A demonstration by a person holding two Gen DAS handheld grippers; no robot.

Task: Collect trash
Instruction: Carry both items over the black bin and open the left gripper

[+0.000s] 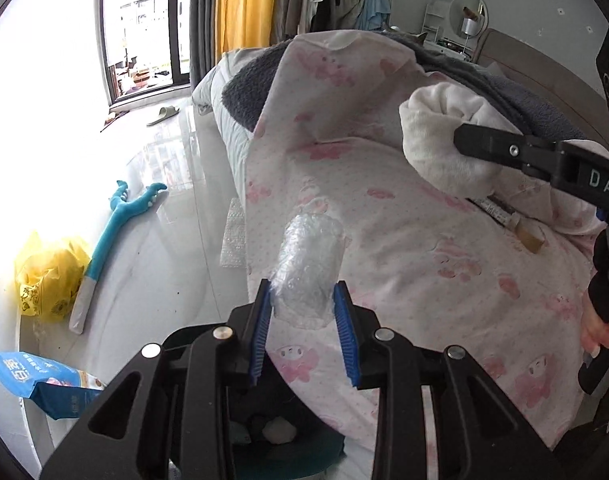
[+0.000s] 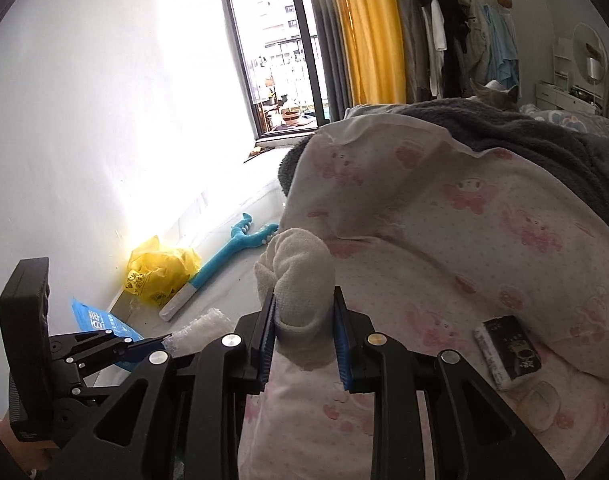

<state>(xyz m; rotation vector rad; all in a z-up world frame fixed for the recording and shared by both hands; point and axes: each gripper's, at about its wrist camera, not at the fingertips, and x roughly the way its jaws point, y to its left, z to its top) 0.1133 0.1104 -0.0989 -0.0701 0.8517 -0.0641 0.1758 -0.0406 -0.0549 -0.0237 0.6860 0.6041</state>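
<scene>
Now our left gripper (image 1: 304,300) pinches a crumpled bubble wrap wad (image 1: 308,264) above the pink quilt (image 1: 424,280), while our right gripper (image 2: 304,320) clamps a white cloth bundle (image 2: 300,280) nearby

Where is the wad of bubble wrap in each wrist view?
Left wrist: the bubble wrap sits at centre, pinched in the left gripper.
Right wrist: the same wad shows at lower left, at the tip of the left gripper.
Shared landmark: the yellow plastic bag on the floor by the wall.
</scene>
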